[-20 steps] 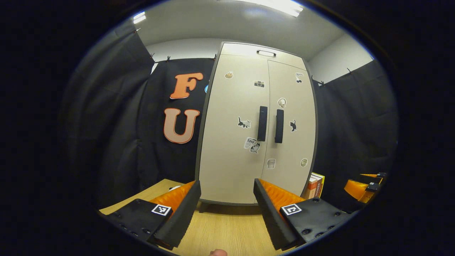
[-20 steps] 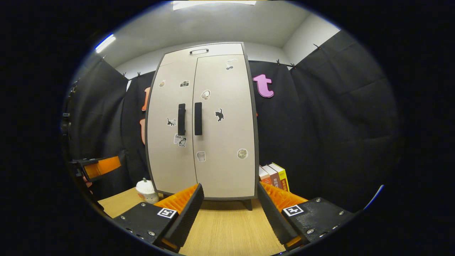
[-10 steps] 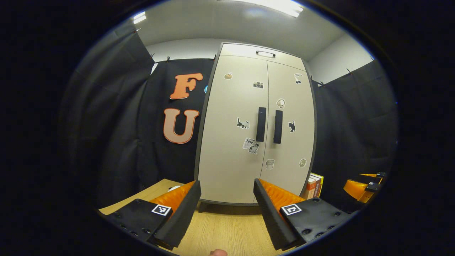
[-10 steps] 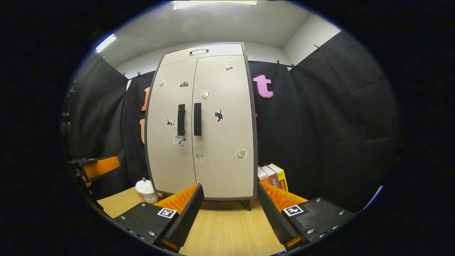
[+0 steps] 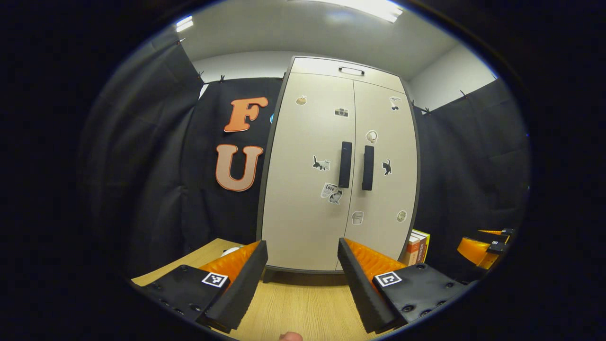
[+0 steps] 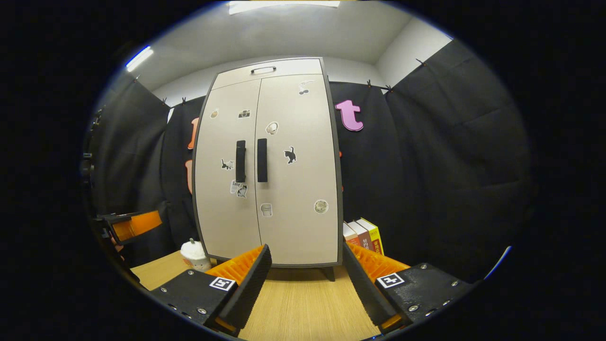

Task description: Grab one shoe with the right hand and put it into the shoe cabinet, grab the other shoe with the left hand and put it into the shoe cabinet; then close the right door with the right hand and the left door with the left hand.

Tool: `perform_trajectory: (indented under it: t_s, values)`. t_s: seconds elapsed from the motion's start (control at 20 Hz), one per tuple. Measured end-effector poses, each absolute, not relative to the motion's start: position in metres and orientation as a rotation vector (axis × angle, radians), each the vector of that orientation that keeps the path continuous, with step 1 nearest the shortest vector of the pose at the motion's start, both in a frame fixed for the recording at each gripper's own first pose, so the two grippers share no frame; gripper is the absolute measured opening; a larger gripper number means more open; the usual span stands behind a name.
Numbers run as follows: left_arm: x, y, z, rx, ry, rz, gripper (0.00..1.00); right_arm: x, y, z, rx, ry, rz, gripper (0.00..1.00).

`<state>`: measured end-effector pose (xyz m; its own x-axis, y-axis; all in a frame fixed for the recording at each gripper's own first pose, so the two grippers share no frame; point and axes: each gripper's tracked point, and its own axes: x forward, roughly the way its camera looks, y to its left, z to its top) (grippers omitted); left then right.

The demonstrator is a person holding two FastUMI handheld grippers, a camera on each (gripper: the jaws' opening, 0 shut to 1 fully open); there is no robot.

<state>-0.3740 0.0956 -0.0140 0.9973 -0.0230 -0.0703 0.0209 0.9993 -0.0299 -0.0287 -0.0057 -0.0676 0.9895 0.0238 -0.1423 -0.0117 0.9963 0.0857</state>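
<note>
Shoe cabinet (image 5: 331, 189) is seen upright on tabletop (image 5: 303, 308), both doors shut, handles (image 5: 345, 164) side by side at centre; shoes can't be seen w/ doors shut. Left tool (image 5: 302, 279) is held spread, nothing between fingers, cabinet at 12 o'clock. Right tool (image 6: 306, 284) is likewise spread and empty. Books (image 6: 363, 236) stand at cabinet's 3 o'clock, white pot (image 6: 193, 253) at its 9 o'clock.

Shoe cabinet (image 6: 267, 161) doors shut, inside hidden; stickers (image 6: 289, 154) too small; books (image 5: 417, 246) partly hidden.
</note>
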Motion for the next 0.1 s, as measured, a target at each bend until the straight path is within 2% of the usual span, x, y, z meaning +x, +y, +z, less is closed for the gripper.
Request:
perform_trajectory:
  t_s: [0.1]
  values:
    - [-0.3740,0.0962,-0.0143,-0.030,0.071,-0.022,0.97,-0.0288,-0.0058,-0.0682,0.085,0.145,0.018,0.93]
